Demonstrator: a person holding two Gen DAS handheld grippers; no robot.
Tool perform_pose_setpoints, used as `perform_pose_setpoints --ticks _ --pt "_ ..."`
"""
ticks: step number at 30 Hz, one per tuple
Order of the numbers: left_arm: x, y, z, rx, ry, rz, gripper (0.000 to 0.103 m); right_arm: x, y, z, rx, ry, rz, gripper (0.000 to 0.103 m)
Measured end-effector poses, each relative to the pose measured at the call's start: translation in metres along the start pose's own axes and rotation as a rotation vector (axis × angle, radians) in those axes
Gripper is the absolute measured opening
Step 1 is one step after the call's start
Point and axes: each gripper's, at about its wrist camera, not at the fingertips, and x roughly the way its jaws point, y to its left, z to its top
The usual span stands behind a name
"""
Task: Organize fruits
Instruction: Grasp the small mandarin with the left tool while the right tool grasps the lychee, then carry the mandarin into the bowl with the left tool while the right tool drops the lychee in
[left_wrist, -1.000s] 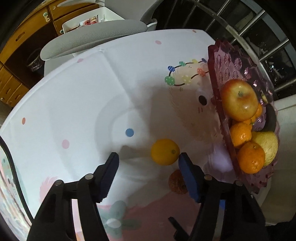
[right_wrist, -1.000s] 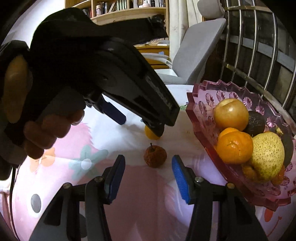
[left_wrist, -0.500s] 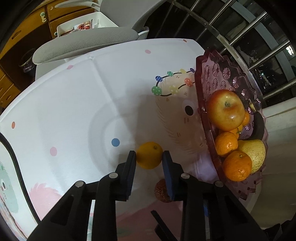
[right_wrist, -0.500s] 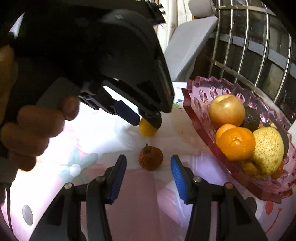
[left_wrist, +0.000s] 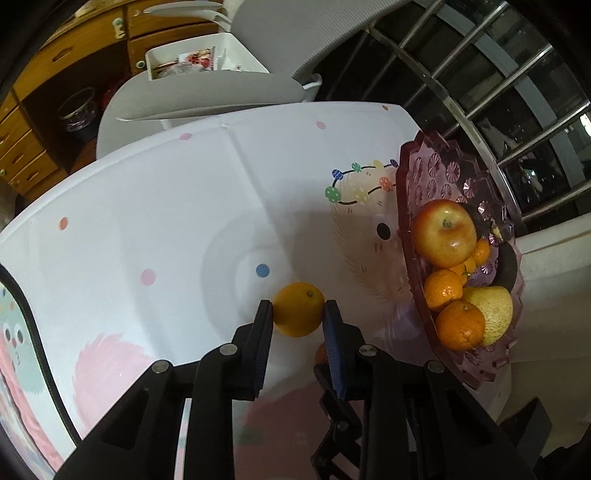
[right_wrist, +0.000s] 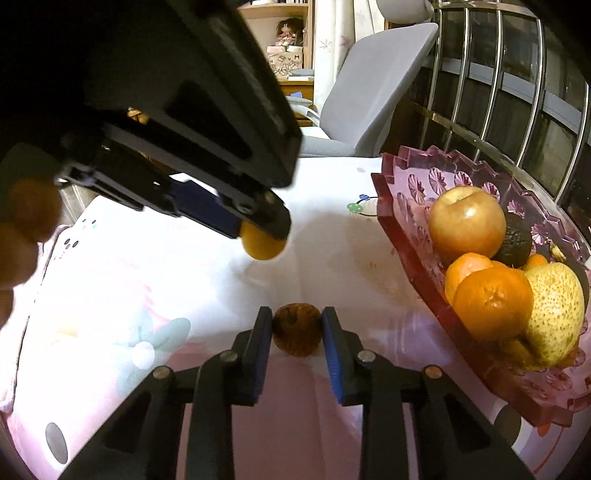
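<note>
My left gripper (left_wrist: 298, 310) is shut on a yellow-orange citrus fruit (left_wrist: 299, 309) and holds it above the white patterned tablecloth; the right wrist view shows it lifted (right_wrist: 263, 243). My right gripper (right_wrist: 297, 325) is shut on a small brown wrinkled fruit (right_wrist: 297, 329), low over the cloth. A pink glass fruit dish (left_wrist: 428, 177) at the right holds an apple (left_wrist: 445, 233), oranges (left_wrist: 460, 325), a yellow pear (left_wrist: 493, 309) and a dark avocado. The dish also shows in the right wrist view (right_wrist: 417, 184).
A grey office chair (left_wrist: 207, 96) stands behind the table's far edge. A metal railing (right_wrist: 498, 96) runs behind the dish at the right. Wooden drawers (left_wrist: 26, 155) stand at the far left. The left hand and gripper body fill the upper left of the right wrist view.
Both grippers went from open to shut: the left closed on the yellow-orange fruit and lifted it, the right moved forward and closed on the brown fruit.
</note>
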Motion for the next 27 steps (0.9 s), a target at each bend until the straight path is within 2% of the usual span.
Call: perform_pose_setpoints --ticks 7,13,20,27 --pt "-0.026 -0.004 -0.011 -0.062 -0.046 -0.008 0.026 -0.017 -0.018 0.007 0.033 0.023 0.092 0.026" --pt "-0.047 -0.017 -0.016 -0.078 -0.070 -0.032 0.026 -0.051 -0.037 0.017 0.035 -0.003 0.145 0.026" --pt "-0.055 -0.047 -0.024 -0.061 -0.077 -0.068 0.026 -0.093 -0.061 0.023 0.053 0.000 0.127 0.026" --pt "-0.050 -0.077 -0.021 -0.030 -0.099 -0.105 0.026 -0.109 -0.101 0.021 0.093 0.038 0.067 0.026"
